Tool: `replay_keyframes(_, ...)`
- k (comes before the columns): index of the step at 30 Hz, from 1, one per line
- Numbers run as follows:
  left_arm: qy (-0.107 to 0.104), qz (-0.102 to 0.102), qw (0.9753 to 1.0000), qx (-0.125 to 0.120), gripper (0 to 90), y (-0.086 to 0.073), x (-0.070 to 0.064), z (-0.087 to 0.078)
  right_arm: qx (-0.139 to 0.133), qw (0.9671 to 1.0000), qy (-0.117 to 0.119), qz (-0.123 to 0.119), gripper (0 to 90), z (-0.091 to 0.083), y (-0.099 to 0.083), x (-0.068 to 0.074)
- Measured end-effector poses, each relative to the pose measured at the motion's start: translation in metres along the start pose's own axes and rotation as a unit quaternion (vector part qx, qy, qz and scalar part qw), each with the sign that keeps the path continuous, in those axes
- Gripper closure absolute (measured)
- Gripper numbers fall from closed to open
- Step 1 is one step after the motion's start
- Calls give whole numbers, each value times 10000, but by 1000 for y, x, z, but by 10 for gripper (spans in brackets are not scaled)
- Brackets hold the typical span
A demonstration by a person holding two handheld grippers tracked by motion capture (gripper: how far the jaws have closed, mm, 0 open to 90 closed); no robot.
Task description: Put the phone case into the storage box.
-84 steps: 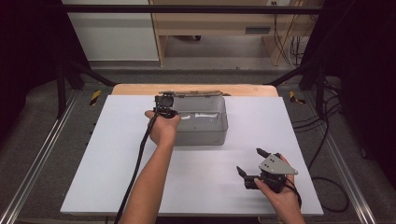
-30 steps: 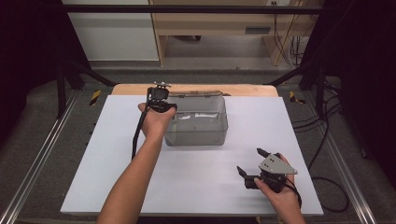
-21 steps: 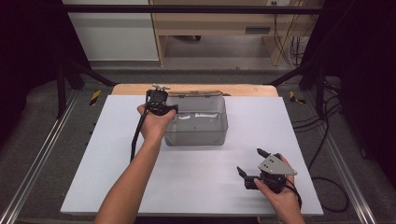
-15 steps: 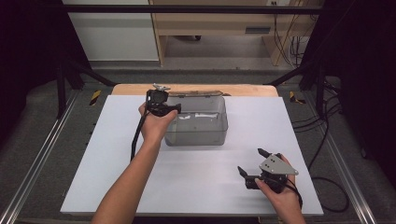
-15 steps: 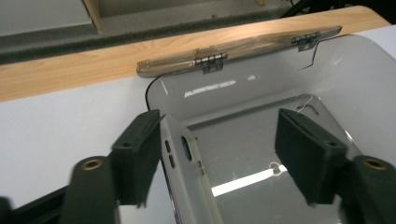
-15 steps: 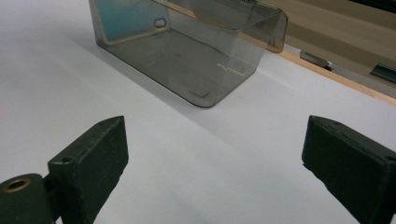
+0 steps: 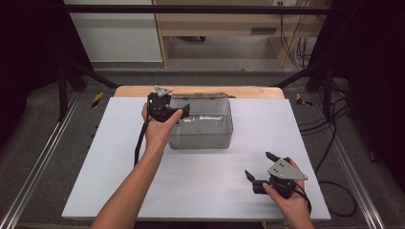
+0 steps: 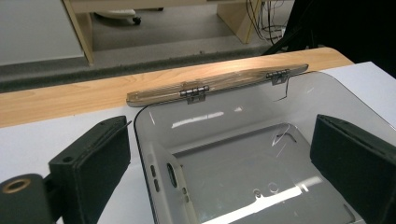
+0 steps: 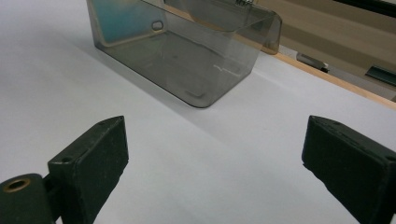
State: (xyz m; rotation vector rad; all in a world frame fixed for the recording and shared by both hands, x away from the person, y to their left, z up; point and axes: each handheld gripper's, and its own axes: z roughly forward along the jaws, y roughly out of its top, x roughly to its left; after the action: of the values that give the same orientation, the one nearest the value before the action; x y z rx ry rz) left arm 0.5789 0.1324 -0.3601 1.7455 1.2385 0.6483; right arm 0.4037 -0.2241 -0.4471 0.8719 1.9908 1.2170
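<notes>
Straddling the box's (image 8: 261,168) left wall, the left gripper (image 7: 168,110) is held with jaws spread; the right gripper (image 7: 268,174), likewise released, is kept well apart on the tabletop (image 7: 200,186).

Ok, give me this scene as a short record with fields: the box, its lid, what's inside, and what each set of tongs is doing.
box: clear grey plastic box at the far middle of the white table
lid: open, swung back on its hinges
contents: nothing visible inside
left tongs: open, at the box's left wall, one jaw either side of it
right tongs: open, low over the table's near right, away from the box
</notes>
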Motion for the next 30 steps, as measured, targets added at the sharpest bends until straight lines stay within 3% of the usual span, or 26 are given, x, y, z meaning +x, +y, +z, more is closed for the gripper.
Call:
replay_keyframes(7, -253, 347, 9986, -316, 48, -2, -6, -16, 37, 10000, -68, -29, 75, -1, 0, 1)
replay_keyframes(12, -400, 389, 9970, -534, 48, -5, -3, -27, 53, 9999, -119, 7, 75, -1, -1, -2)
replay_keyframes(24, -495, 390, 9942, -874, 43, -26, 23, -52, 71, 9992, -317, 252, 72, -4, -7, -12)
replay_keyframes(30, -465, 602, 9913, -1071, 40, -33, 38, -73, 16, 9985, -400, 361, 64, -3, -8, -16)
